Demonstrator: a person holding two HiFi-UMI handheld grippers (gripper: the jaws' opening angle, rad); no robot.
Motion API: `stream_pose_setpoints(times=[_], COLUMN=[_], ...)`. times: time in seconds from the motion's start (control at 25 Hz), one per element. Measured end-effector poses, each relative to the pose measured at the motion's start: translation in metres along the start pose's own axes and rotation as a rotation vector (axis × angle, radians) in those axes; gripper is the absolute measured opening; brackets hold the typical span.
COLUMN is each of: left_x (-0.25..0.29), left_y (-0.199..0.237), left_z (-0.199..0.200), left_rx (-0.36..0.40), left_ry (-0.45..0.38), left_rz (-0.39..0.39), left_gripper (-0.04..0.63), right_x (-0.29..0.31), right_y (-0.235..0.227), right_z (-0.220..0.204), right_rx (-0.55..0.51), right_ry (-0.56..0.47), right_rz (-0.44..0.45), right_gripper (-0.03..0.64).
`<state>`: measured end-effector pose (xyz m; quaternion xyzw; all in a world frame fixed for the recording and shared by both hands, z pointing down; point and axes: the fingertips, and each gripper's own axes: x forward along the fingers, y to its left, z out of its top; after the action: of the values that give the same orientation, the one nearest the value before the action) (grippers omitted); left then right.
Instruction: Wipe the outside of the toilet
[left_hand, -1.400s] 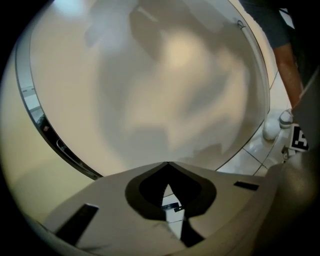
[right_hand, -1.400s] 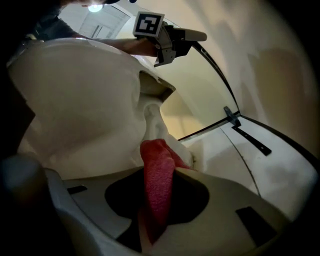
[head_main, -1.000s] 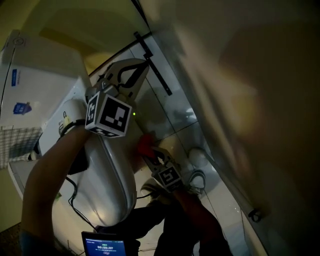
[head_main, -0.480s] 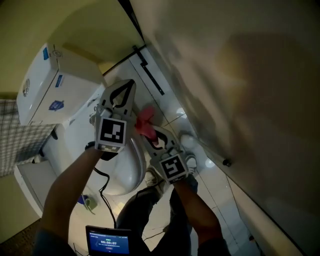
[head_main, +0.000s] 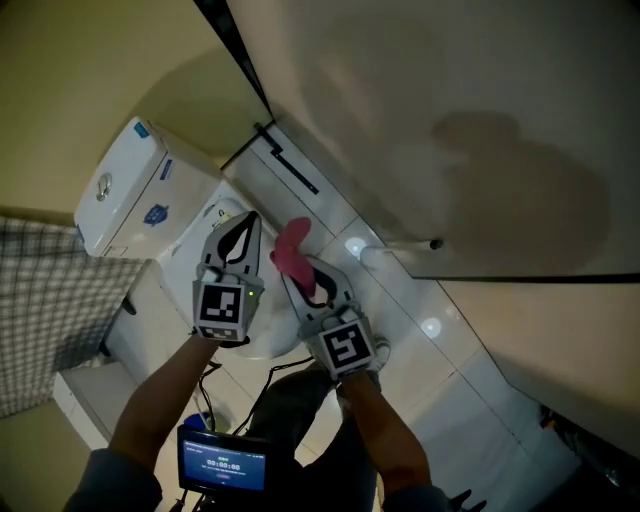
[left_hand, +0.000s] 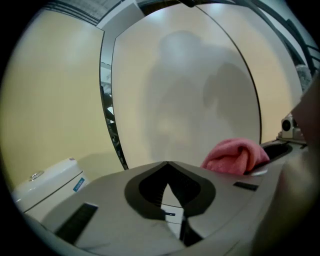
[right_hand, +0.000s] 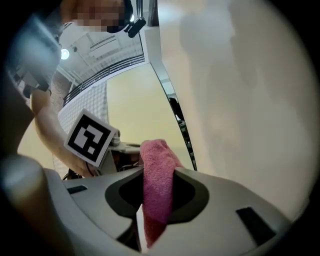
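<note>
I log my right claw (head_main: 303, 272) clamped on the pink cloth (head_main: 290, 245), left claw (head_main: 244, 222) closed and empty, both held above the toilet (head_main: 118, 188), which lies leftward, nearer the left claw.

White toilet (head_main: 128, 195), pink cloth (head_main: 291, 250) pinched, bunched

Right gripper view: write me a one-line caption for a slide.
Right gripper clamped on a pink terry cloth that sticks up past its jaws, a cream wall panel behind.
</note>
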<state>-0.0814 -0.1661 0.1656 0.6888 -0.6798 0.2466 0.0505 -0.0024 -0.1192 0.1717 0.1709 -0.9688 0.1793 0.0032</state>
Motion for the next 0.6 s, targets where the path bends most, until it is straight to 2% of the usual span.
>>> stream_pose_setpoints(times=[0.2, 0.32, 0.48, 0.6], left_x=[-0.062, -0.098, -0.149, -0.188], left_y=[-0.047, -0.081, -0.124, -0.155], left_z=[-0.002, -0.007, -0.021, -0.040], left_rx=[-0.022, -0.044, -0.038, -0.028], left_ry=[-0.022, -0.036, -0.065, -0.049], left_rz=[-0.047, -0.071, -0.128, -0.174], left_gripper=[0.006, 0.006, 0.006, 0.006], right_x=[-0.063, -0.104, -0.160, -0.200], right_y=[0.035, 0.059, 0.093, 0.113], right_z=[-0.003, -0.020, -0.044, -0.071], right_rx=[0.020, 0.028, 0.000, 0.037], right_ry=[-0.025, -0.035, -0.099, -0.133], right_rz=[-0.083, -0.129, -0.212, -0.277], right_gripper=[0.091, 0.091, 0.091, 0.091])
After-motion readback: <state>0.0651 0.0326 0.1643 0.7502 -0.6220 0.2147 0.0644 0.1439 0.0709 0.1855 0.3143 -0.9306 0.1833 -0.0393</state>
